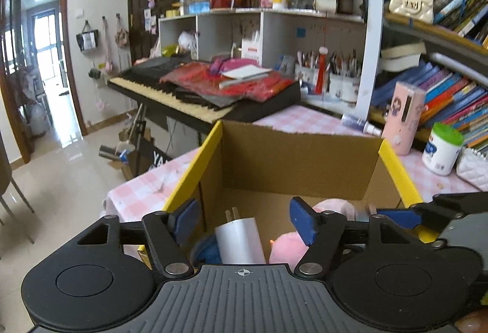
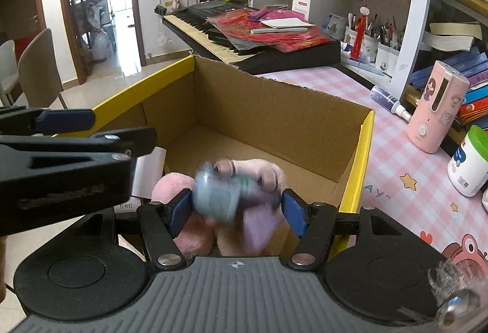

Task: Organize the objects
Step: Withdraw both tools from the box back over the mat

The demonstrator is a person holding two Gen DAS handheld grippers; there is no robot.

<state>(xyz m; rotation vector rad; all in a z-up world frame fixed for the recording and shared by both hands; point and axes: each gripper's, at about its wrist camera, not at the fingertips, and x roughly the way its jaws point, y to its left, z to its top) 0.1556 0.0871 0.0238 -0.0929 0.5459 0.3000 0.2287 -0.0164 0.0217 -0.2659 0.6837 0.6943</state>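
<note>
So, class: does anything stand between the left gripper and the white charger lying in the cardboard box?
Nothing visible does. The white charger lies directly ahead of the left gripper, between its open jaws, inside the cardboard box. The pink plush toy lies beside it, not in front.

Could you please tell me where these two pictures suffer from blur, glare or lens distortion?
Right wrist view: the bluish object between the right hand-held gripper pads is motion-smeared; the doorway is overexposed. Left wrist view: soft overall, the shelf upright bows from fisheye distortion, and glare sits on the floor.
</note>
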